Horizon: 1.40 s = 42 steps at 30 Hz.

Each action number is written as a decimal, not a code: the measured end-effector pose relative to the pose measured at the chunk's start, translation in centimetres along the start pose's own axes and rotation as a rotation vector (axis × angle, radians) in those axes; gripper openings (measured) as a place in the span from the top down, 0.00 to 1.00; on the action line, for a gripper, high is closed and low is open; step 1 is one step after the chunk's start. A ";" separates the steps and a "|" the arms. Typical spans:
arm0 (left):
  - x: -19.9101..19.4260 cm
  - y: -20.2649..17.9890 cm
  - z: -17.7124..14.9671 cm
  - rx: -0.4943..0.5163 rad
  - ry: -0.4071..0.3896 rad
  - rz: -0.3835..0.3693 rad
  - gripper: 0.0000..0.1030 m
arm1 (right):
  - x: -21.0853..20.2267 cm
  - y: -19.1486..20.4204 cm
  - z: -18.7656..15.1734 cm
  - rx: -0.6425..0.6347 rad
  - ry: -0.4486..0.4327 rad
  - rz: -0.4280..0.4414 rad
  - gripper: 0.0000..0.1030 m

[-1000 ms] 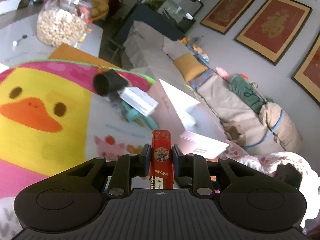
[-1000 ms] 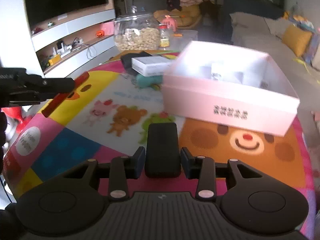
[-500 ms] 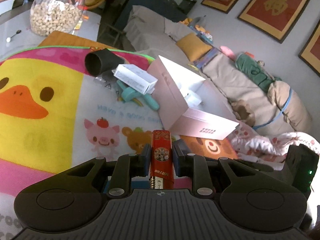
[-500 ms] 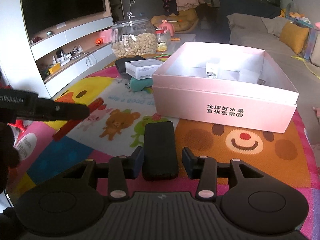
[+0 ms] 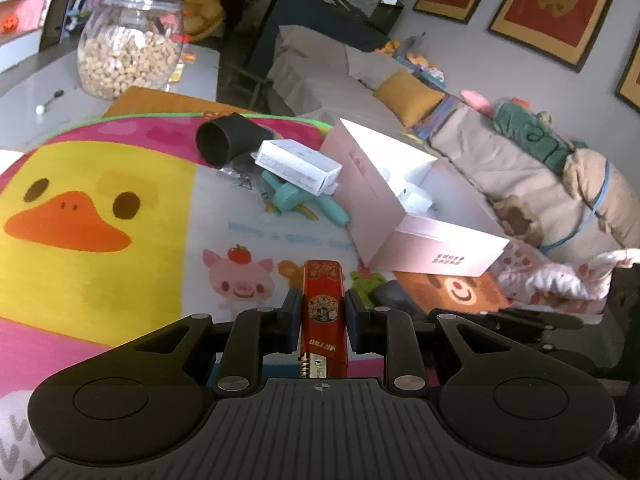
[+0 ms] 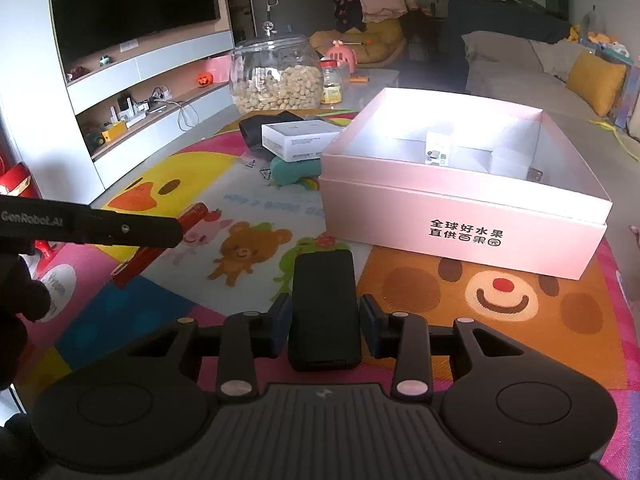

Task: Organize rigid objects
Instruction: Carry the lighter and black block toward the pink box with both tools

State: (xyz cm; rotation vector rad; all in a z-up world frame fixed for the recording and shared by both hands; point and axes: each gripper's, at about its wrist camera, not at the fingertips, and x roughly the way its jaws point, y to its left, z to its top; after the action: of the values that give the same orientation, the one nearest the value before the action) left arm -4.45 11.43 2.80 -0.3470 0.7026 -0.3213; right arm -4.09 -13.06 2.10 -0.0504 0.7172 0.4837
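Observation:
My left gripper [image 5: 322, 312] is shut on a red lighter [image 5: 322, 312] and holds it above the cartoon mat; the lighter also shows in the right wrist view [image 6: 160, 246] under the left gripper's arm. My right gripper [image 6: 323, 320] is shut on a black rectangular object [image 6: 323, 308] in front of the open pink box [image 6: 460, 216]. The box [image 5: 420, 236] holds a few small white items. A white carton [image 6: 300, 140] rests on a teal tool [image 6: 296, 170] beside a black tube [image 5: 224, 140].
A glass jar of nuts [image 6: 276, 80] stands behind the mat on the grey table. A sofa with cushions [image 5: 400, 96] lies beyond the table. A TV cabinet [image 6: 132, 80] lines the left wall.
Both grippers have pulled back and risen slightly from the box, each still holding its object. The left view has swung so the box sits farther off to the right.

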 end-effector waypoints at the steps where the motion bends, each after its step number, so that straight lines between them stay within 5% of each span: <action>1: -0.2 -0.1 0.0 0.010 -0.002 0.002 0.75 | -0.2 0.1 0.0 -0.003 -0.008 -0.003 0.65; 2: -0.4 -0.2 -0.1 0.018 -0.007 -0.001 0.75 | -0.5 0.1 -0.1 -0.007 -0.017 -0.008 0.65; 4: -0.8 -0.4 -0.2 0.028 -0.018 -0.011 0.75 | -1.2 0.1 0.0 -0.012 -0.034 -0.016 0.98; 12: -1.0 -1.3 -0.5 0.054 -0.033 -0.018 0.75 | -2.5 -0.5 -0.5 -0.010 -0.039 -0.026 0.94; 17: -0.5 -2.1 -1.2 0.139 -0.006 0.018 0.75 | -1.9 -0.5 -0.5 0.016 -0.015 0.018 0.54; 23: -0.2 -2.8 -2.0 0.204 0.022 0.032 0.75 | 0.8 0.9 0.5 -0.021 0.020 0.034 0.53; 30: -0.3 -3.0 -2.4 0.237 0.040 0.041 0.75 | 0.7 3.0 0.3 -0.146 0.022 -0.055 0.63; 36: -1.4 -4.3 -1.4 0.262 -0.001 0.004 0.75 | -4.4 -0.4 0.5 0.001 -0.077 -0.053 0.63; 42: -1.6 -8.6 4.2 0.355 -0.142 -0.067 0.75 | -10.6 -2.9 4.1 0.047 -0.308 -0.161 0.63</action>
State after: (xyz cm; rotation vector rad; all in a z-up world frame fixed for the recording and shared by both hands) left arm -4.23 5.20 10.25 -0.0546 0.4836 -0.4724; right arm -7.11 -19.10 11.65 0.0104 0.4177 0.3106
